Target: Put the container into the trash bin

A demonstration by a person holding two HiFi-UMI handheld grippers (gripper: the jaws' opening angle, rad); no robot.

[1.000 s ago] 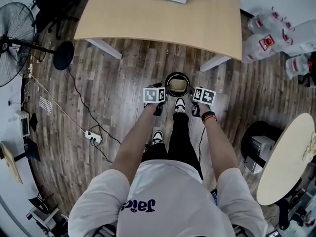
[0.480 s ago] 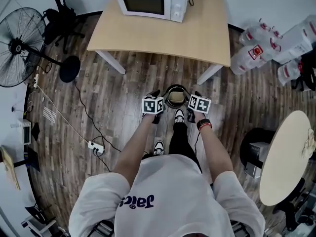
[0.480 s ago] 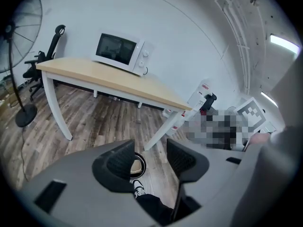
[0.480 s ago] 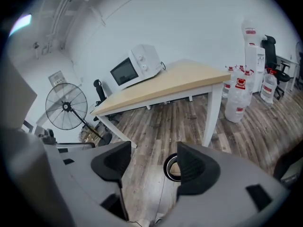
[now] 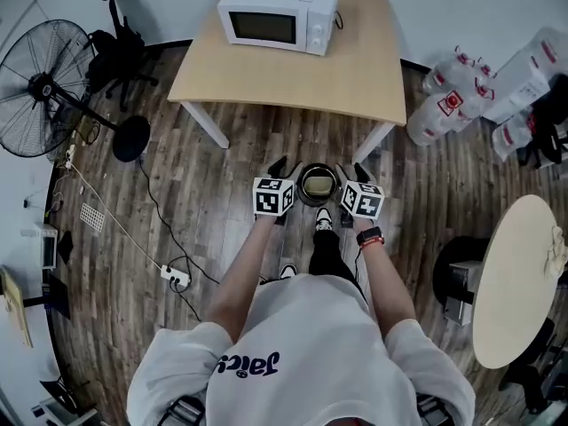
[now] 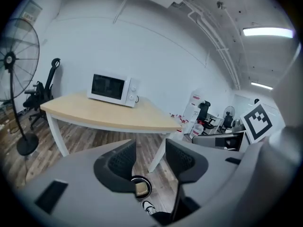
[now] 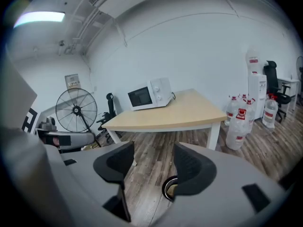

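Head view: tan container (image 5: 318, 185) inside trash bin (image 5: 318, 167); left tongs (image 6: 150, 151), right tongs (image 7: 152, 153) apart, closing, nothing between.

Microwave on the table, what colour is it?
The microwave is white with a dark door; head view shows it best.

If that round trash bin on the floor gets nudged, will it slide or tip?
The trash bin stands free on smooth wood floor, so it would probably slide. With only a tan container inside, it's likely light and could tip.

Bright ceiling strip lights (image 6: 267, 31), sharp frames (edges fisheye-bent, vignetted).
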